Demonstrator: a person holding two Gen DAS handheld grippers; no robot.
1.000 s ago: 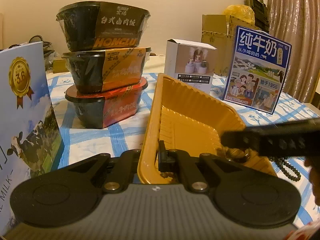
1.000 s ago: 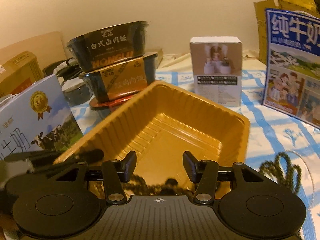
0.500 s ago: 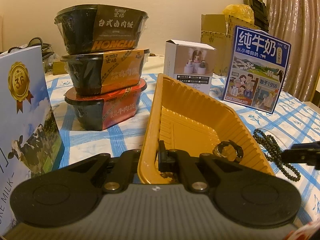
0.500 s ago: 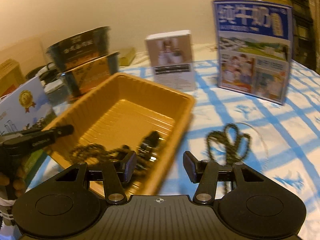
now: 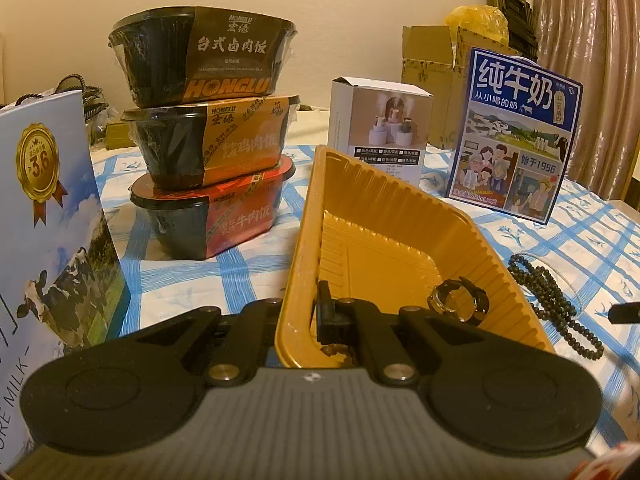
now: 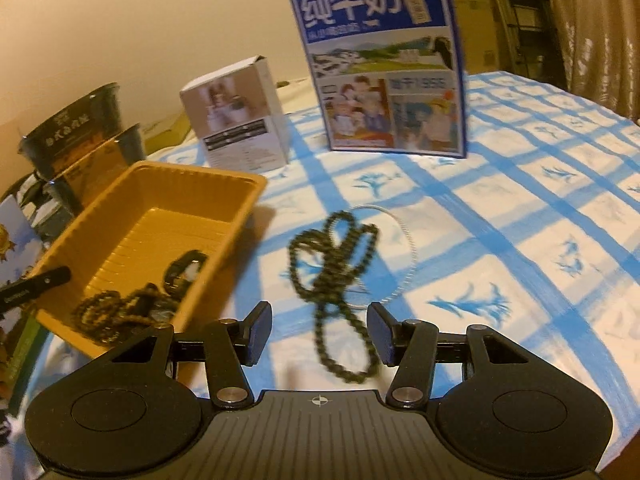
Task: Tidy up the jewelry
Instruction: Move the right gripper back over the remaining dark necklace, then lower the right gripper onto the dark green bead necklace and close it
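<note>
Right wrist view: you're lining up on the bead necklace [image 6: 334, 264].
Your right gripper [image 6: 318, 334] has just been opening, nothing clamped; bring it down over the beads lying beside the yellow tray [image 6: 224, 216], whose wall your left gripper [image 5: 298, 316] pinches.

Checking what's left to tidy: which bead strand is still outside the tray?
The dark green bead strand on the checked cloth, before the right hand-held gripper; the brown strand lies inside the yellow tray.
</note>
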